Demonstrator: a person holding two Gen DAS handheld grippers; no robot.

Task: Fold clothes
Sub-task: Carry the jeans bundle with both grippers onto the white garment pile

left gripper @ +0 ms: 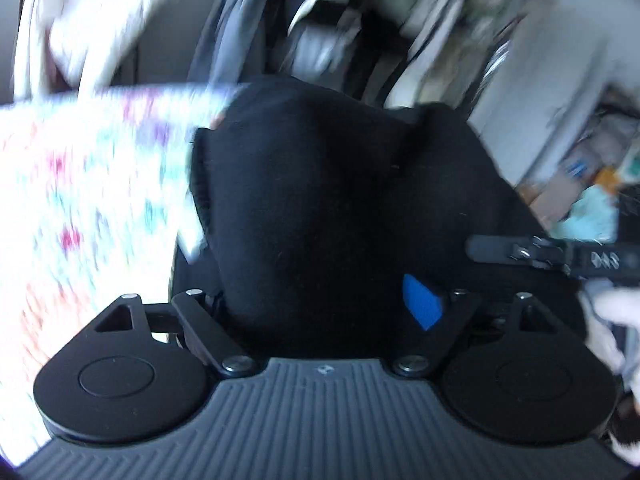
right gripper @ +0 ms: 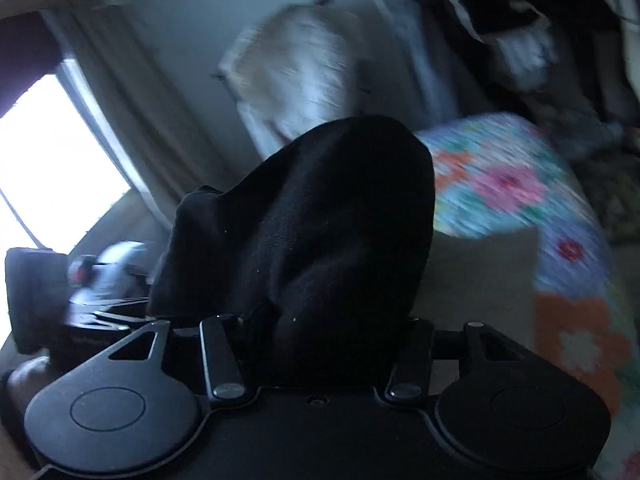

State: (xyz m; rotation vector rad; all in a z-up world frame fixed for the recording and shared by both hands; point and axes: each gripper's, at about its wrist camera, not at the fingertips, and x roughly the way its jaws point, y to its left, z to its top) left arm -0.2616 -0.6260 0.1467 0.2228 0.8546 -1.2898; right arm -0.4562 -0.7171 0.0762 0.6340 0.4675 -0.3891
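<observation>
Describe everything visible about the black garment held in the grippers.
The black garment is a soft, matte, knit-looking cloth, bunched and draped over the fingers of both grippers, hiding most of them. In the left wrist view it rises between the left gripper linkages beside a blue finger pad; in the right wrist view it mounds over the right gripper. It looks lifted above the floral bedspread.

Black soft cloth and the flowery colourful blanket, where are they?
Black soft cloth (left gripper: 320, 208): left wrist view, middle of the bunched fabric.
Flowery colourful blanket (right gripper: 508, 184): right wrist view, on a pink flower.
</observation>
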